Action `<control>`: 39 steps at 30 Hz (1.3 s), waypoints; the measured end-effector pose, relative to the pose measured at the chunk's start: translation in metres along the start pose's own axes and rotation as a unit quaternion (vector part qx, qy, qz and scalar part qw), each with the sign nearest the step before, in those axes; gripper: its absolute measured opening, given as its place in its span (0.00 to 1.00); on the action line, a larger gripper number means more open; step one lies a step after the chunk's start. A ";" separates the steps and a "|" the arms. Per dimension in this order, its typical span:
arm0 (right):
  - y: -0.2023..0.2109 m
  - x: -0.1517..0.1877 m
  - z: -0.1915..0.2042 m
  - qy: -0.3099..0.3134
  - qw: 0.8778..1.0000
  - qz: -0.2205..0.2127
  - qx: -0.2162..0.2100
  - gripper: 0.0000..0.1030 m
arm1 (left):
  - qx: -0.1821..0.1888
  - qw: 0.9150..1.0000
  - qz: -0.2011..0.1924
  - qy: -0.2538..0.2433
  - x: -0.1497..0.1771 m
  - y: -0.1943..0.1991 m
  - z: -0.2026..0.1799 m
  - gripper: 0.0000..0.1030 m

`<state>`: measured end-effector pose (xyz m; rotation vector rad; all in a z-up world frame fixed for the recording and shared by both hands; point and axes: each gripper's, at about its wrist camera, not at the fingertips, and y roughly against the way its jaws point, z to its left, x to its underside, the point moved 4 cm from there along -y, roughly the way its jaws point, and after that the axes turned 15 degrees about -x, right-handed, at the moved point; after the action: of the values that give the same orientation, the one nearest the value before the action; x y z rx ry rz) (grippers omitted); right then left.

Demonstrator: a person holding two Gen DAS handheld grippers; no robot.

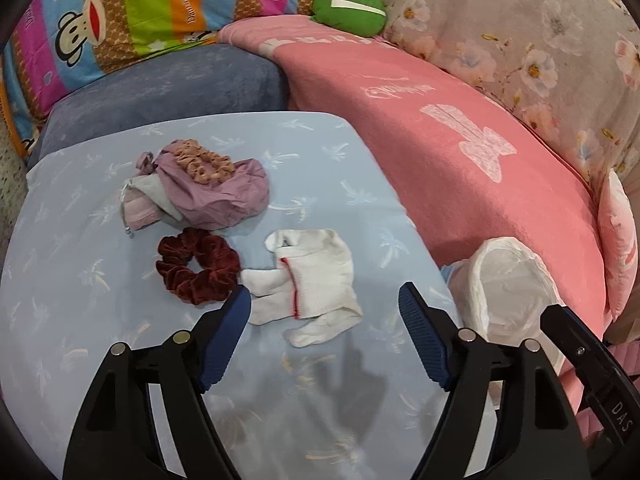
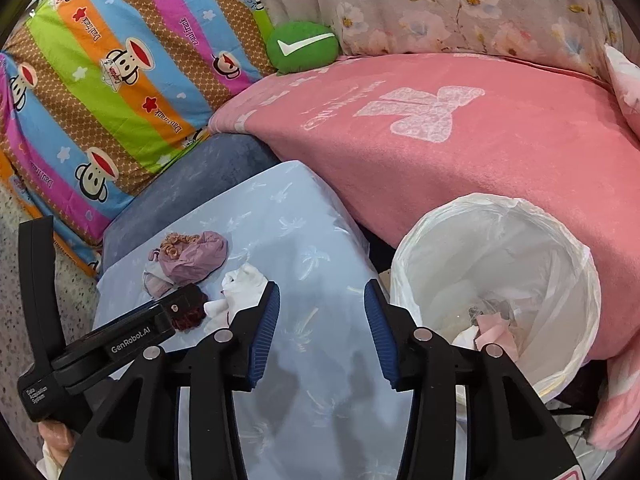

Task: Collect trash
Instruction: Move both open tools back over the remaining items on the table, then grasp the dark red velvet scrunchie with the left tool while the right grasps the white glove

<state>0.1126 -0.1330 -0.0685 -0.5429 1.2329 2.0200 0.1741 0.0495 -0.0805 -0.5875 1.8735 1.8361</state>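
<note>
A light blue sheet (image 1: 120, 280) covers the surface; behind lie a pink blanket (image 1: 440, 160), a striped cartoon pillow (image 2: 100, 100) and floral fabric (image 1: 520, 20).

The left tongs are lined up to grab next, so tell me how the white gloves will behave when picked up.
The white gloves lie crumpled and flat on the blue cloth, so they will probably hang limp rather than hold shape. Thin knit suggests they are light. There seem to be two overlapping, so a pinch from the open left tongs may lift only one.

Pale blue palm-print cloth surface (image 1: 340, 152) — purple crumpled cloth (image 1: 216, 192), maroon scrunchie (image 1: 196, 266), white gloves (image 1: 312, 280).
</note>
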 end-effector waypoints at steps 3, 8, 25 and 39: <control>-0.016 0.002 0.010 0.005 1.000 0.012 -0.002 0.47 | -0.012 1.000 0.009 0.016 0.000 -0.009 0.018 0.72; -0.047 0.008 0.023 0.011 0.999 0.036 -0.004 0.48 | -0.038 0.998 0.022 0.039 0.001 -0.028 0.049 0.72; -0.158 0.028 0.038 0.009 0.993 0.116 -0.003 0.48 | -0.065 0.992 0.069 0.089 -0.003 -0.091 0.109 0.72; -0.189 0.041 0.039 0.019 0.990 0.137 0.008 0.40 | -0.057 0.995 0.062 0.056 -0.003 -0.100 0.092 0.41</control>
<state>0.2261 -0.0270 -0.1902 -0.4241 1.4105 2.2329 0.2369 0.1388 -0.1607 -0.6381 1.9243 2.0392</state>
